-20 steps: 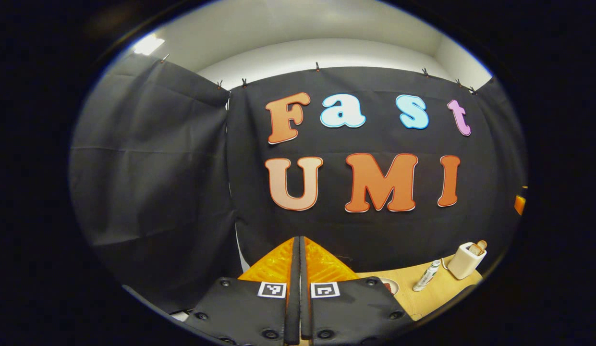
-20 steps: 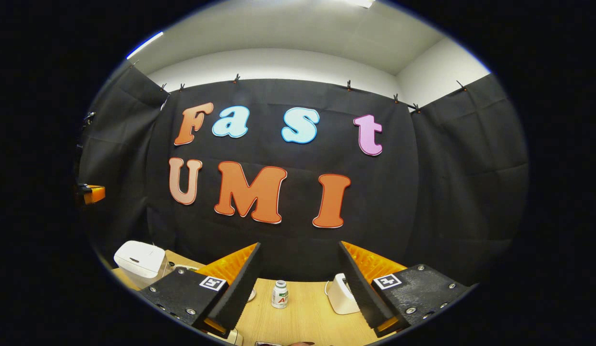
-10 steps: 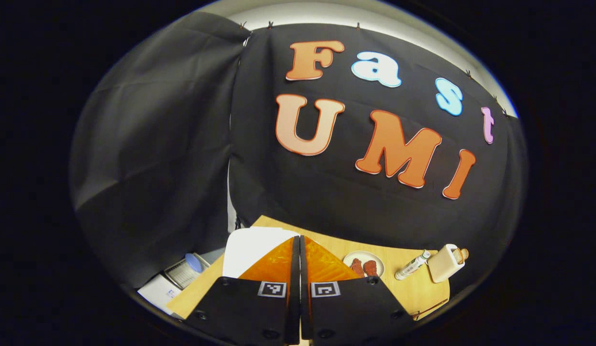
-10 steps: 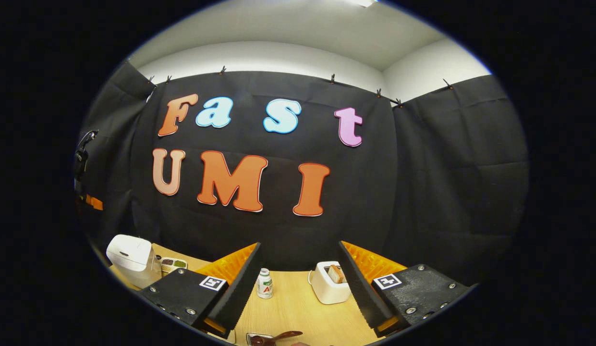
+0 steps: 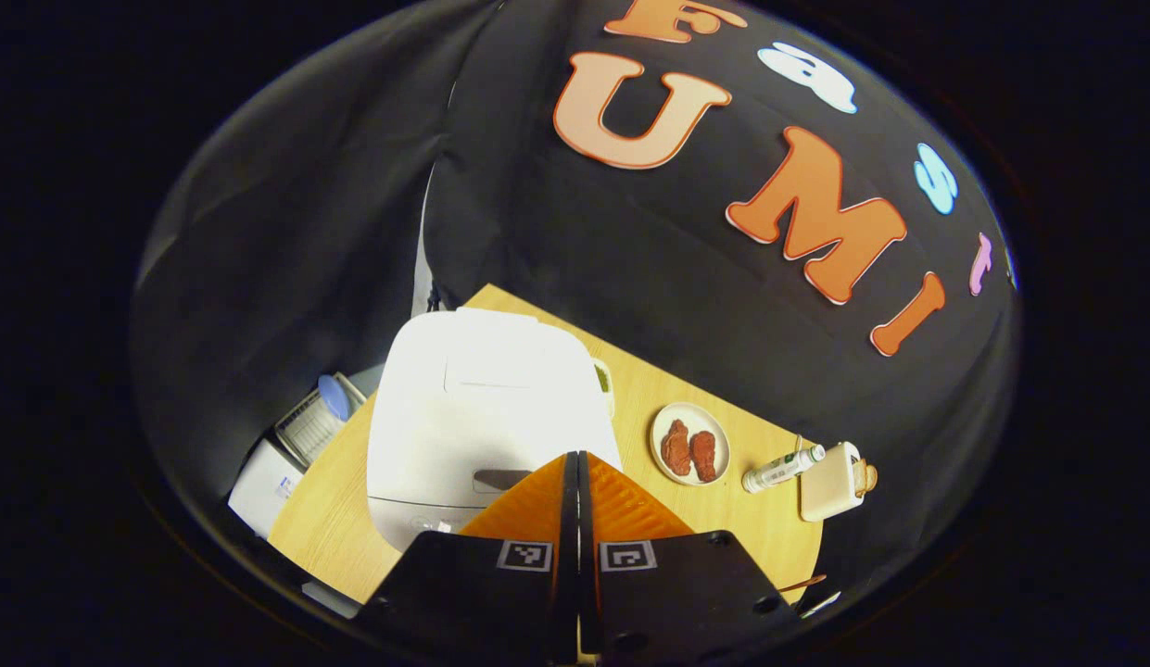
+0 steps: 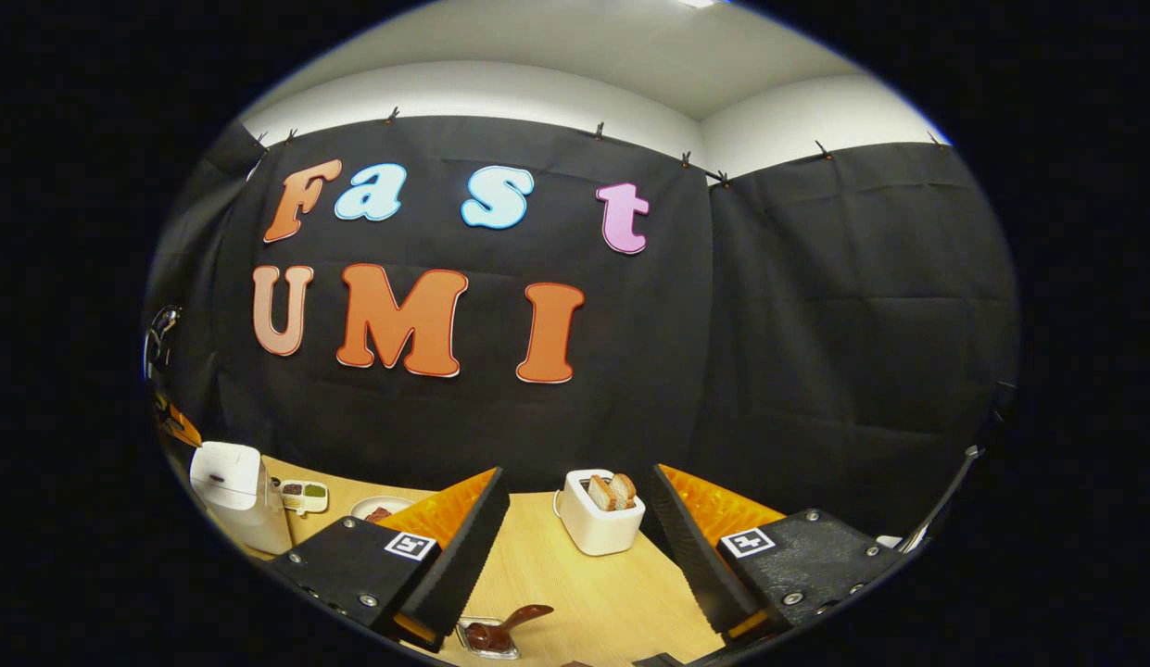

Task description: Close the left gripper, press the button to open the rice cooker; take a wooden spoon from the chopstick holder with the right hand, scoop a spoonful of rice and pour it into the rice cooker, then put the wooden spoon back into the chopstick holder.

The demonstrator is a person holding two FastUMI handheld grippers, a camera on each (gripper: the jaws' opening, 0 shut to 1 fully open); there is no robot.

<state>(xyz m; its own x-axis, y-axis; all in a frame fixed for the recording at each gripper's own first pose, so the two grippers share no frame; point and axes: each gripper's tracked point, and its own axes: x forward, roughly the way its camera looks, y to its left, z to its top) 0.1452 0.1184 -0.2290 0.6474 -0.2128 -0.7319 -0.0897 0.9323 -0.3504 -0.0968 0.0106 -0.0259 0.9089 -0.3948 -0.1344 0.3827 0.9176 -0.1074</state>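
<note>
The left tongs (image 5: 575,460) are clenched on nothing, poised above the white rice cooker (image 5: 486,417), whose lid is down. The right tongs (image 6: 575,519) gape released over the wooden surface (image 6: 584,593), near a toaster (image 6: 600,517).

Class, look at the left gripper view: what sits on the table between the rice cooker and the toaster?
In the left gripper view, a plate with two reddish-brown pieces of food and a small bottle lying on its side sit between the rice cooker and the toaster.

Left gripper view: cooker (image 5: 486,408) at table's (image 5: 329,519) left end; plate (image 5: 690,444) just right of it, then bottle (image 5: 782,468) lying flat, then toaster (image 5: 832,481). Right gripper view: spoon (image 6: 503,627) in front of toaster.
</note>
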